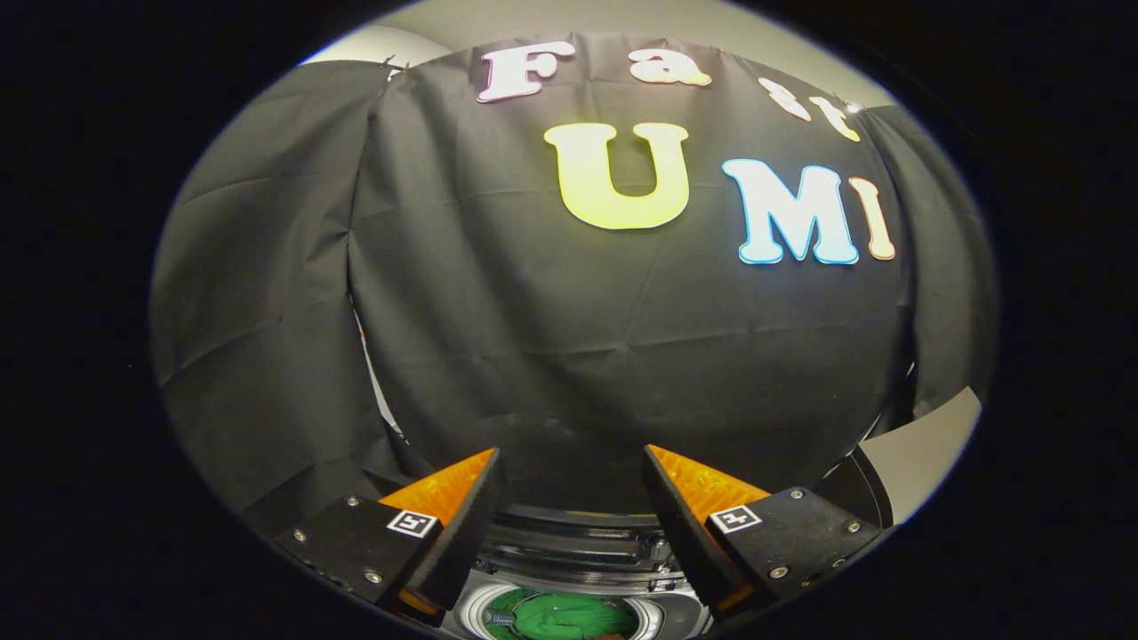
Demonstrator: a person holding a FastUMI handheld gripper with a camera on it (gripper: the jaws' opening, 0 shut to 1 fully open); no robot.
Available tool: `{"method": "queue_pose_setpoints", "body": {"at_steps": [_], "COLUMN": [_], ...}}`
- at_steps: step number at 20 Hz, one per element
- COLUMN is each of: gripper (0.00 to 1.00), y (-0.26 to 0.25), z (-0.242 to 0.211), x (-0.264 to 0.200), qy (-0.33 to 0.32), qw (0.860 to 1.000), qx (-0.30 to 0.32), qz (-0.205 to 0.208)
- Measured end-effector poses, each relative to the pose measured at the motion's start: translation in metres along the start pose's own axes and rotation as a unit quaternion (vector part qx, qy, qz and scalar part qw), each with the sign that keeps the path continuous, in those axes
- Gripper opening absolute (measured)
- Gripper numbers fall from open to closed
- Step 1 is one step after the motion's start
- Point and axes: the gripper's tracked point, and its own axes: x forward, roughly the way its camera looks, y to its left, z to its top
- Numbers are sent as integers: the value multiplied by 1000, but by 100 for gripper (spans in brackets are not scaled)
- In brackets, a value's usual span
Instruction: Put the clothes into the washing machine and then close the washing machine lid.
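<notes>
Since the jaws are spread wide and empty above the washing machine, with the green clothes already seen in the drum between and below them, its raised lid could be missed or slammed.

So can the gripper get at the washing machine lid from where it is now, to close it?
Probably yes. The gripper is open with nothing between its fingers, and the raised lid stands just ahead of them, behind the drum opening where the green clothes already lie. Nothing blocks the way.
</notes>
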Motion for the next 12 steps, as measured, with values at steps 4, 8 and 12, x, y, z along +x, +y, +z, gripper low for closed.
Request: {"method": "queue_pose_setpoints", "body": {"at_steps": [4,8,12], "gripper": [96,95,96], "y": [-7,-15,-18], "z": [-6,-7,-28], "x": [26,42,47], "qy": [25,43,90], "qw": [999,998,994], "qx": [-1,10,2], "qz": [-23,-45,-57]}}
